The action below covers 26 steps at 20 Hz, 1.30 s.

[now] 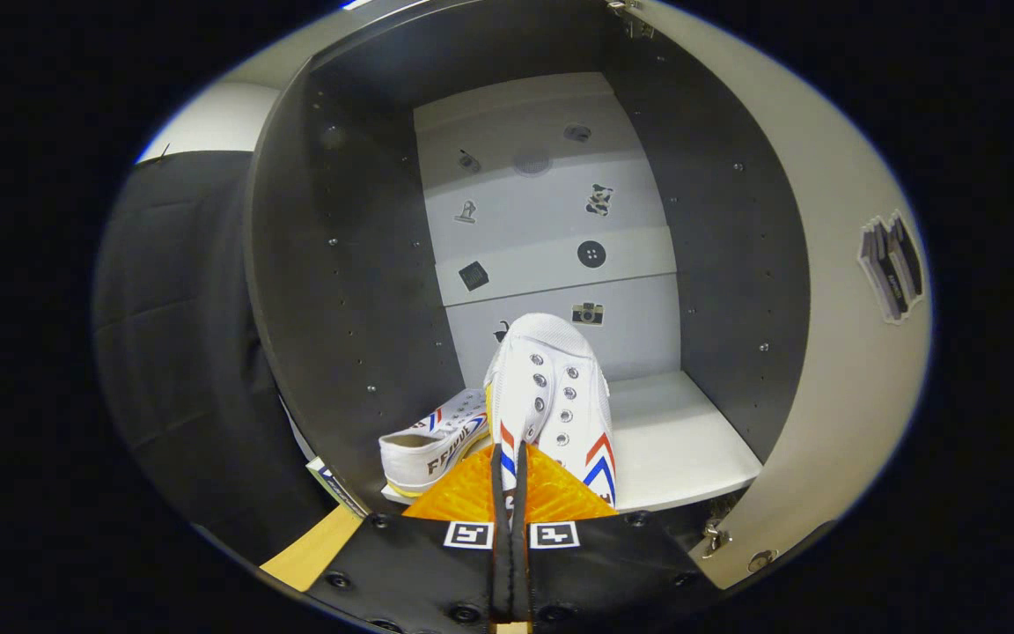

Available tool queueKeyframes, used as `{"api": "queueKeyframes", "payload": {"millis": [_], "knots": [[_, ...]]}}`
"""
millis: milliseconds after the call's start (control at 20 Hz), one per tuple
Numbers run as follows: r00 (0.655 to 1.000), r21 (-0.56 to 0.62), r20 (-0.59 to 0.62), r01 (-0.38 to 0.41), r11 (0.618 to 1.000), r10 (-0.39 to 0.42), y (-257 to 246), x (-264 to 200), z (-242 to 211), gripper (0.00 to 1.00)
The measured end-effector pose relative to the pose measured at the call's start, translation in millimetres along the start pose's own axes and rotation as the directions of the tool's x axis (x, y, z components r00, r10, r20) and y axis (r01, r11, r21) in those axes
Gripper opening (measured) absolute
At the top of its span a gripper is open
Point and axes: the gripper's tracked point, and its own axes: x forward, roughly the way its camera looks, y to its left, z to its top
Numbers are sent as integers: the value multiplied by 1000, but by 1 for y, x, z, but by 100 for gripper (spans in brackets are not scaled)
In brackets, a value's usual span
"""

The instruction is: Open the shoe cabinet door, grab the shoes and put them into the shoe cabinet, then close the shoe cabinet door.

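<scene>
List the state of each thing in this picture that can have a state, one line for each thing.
Cabinet door: open, swung to the right.
Held shoe: upright, toe pointing into the cabinet, gripped at its heel end above the shelf.
Second shoe: on the shelf, left of the held shoe, lying on its side.
Claw: shut on the held shoe, fingers nearly together.

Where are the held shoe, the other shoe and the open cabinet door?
Held shoe (551,387): gripper view, on its laced top, ahead of the tongs (510,480).
Other shoe (428,445): gripper view, on its white side.
Cabinet door (824,352): gripper view, on its inner face.
</scene>
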Motion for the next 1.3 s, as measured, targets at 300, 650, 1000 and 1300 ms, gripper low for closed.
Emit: {"api": "queueKeyframes", "payload": {"millis": [300,650,1000,1300], "knots": [[999,20,6,34,999,-35,-16,37,5,1],[997,30,56,52,998,-54,-29,74,34,1],[998,30,16,57,998,-57,-30,100,20,1],[997,19,-3,73,997,-73,-30,114,9,1]]}}
